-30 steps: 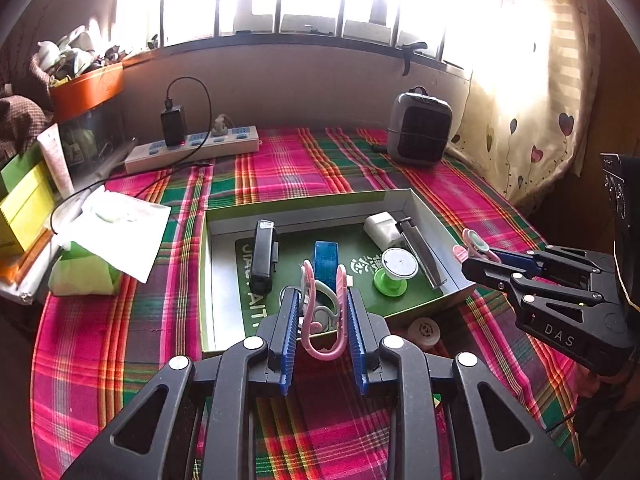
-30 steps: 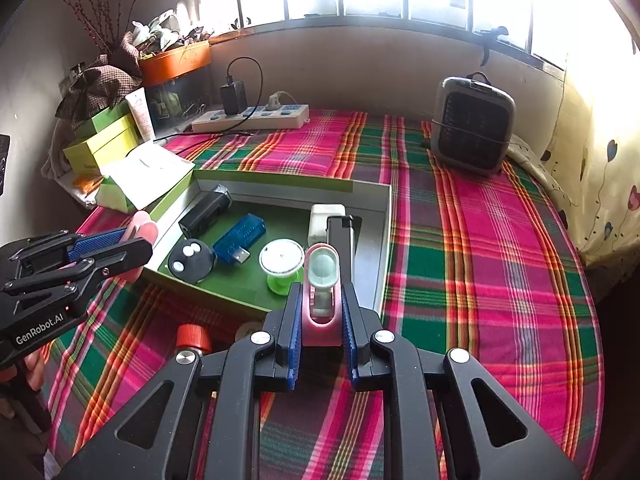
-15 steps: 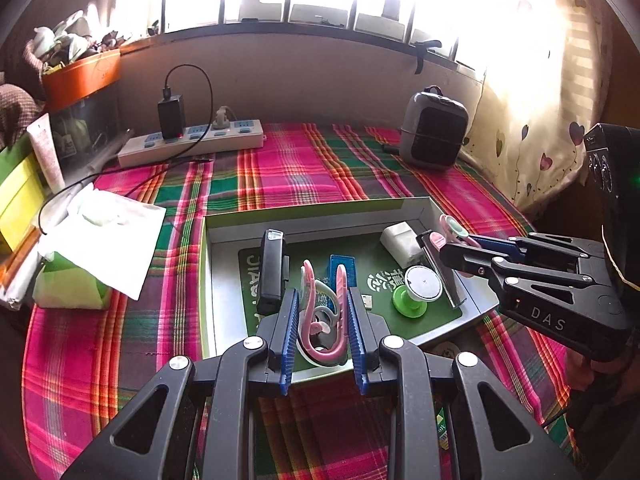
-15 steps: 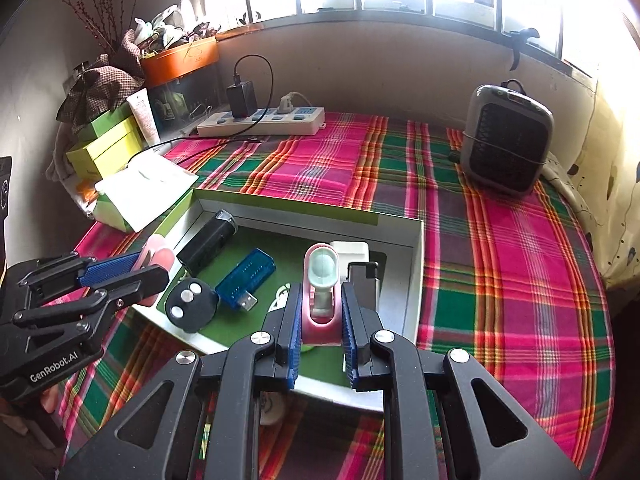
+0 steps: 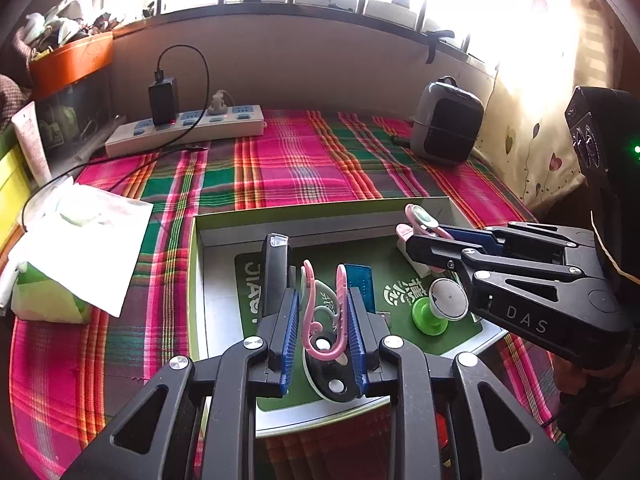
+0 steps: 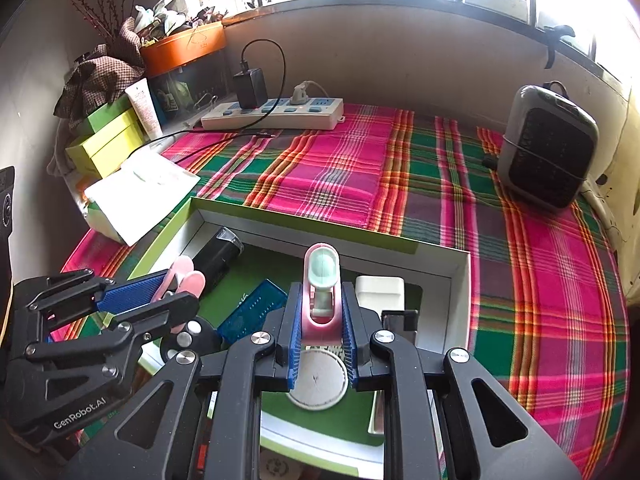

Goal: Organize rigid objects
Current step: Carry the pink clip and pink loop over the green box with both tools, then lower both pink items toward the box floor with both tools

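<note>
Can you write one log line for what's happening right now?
left gripper: holds pink clip | right gripper: holds pink gadget | both over box

Both units are presenting as black plastic linkage frames with silver screw heads and ribbed blue finger pads. The left gripper [image 5: 323, 332] is showing white "GenRobot.AI" lettering. The right gripper [image 6: 320, 332] is showing "DAS" lettering and a green indicator lamp.

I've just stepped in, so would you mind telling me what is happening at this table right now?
A person is tidying small items into a green-rimmed box on a plaid cloth. The left gripper is shut on a pink clip, the right gripper on a pink tool with a pale green head. Both hang over the box, which already holds a blue stick, a black flashlight and a white adapter.
</note>
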